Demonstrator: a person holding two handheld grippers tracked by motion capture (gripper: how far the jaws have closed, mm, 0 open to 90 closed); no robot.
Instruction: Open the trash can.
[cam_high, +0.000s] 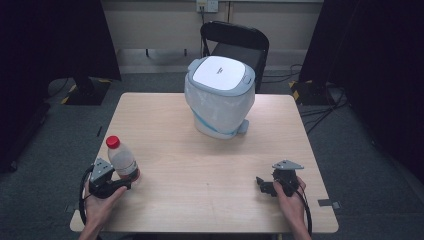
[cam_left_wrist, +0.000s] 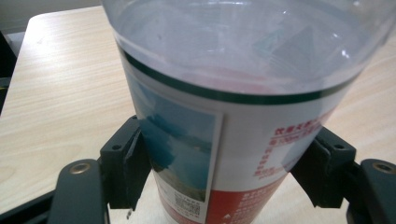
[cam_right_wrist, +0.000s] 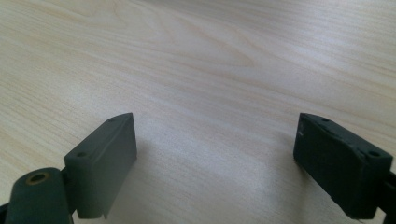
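white bin (cam_high: 220, 97) stands beyond; left gripper (cam_high: 122, 182) pinches bottle (cam_high: 122, 159), right gripper (cam_high: 262, 186) spread.

My left gripper (cam_high: 121, 181) and right gripper (cam_high: 264, 186) are black, each carrying a grey triangular top plate, trailing black cable and brass-coloured jaw bushings.

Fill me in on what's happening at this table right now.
A person sits at a wooden table with a gripper in each hand. The left gripper has its jaws either side of a clear plastic bottle with a red cap, low on its label; the pads look to be at the bottle's sides, but whether they press on it is hard to tell. The bottle stands upright near the table's front left. The right gripper rests open over bare wood. A white lidded bin stands farther back, lid closed.
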